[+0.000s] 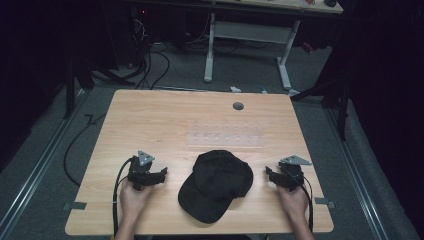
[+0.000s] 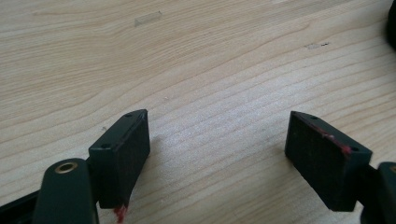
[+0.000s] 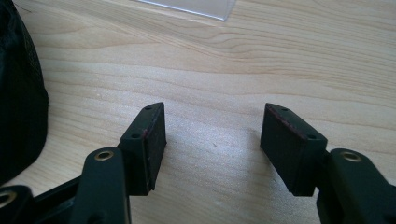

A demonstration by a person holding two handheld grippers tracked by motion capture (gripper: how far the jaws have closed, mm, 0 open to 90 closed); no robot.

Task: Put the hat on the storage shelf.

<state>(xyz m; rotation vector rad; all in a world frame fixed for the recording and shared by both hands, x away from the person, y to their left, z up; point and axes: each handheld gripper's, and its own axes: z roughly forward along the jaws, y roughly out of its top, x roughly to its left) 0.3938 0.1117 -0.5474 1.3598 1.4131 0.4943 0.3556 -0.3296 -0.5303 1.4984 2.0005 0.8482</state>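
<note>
Black fabric makes up the cap (image 1: 216,184), which lies on the near middle of the desk (image 1: 150,120), between the two sets of tongs and apart from both. Its long axis runs on a slant: the flat, rounded brim points toward the near left edge of the desk, and the domed, softly creased crown sits farther off to the right. The left tongs (image 1: 161,176), held in the person's left hand (image 1: 132,196), rest low over the wood just left of the cap, spread wide with bare desk between the two blocky black pads (image 2: 125,156), one tipped with a red smear. The right tongs (image 1: 269,175), held in the right hand (image 1: 293,200), sit just right of the cap, likewise spread and pinching nothing; in the right gripper view the cap's dark weave (image 3: 21,93) shows at the left edge. Pale wood grain covers the desk, smooth and matt. Beyond the cap lies a clear, flat plastic sheet (image 1: 226,136), and farther still a small grey round grommet (image 1: 238,106) near the far edge.
</note>
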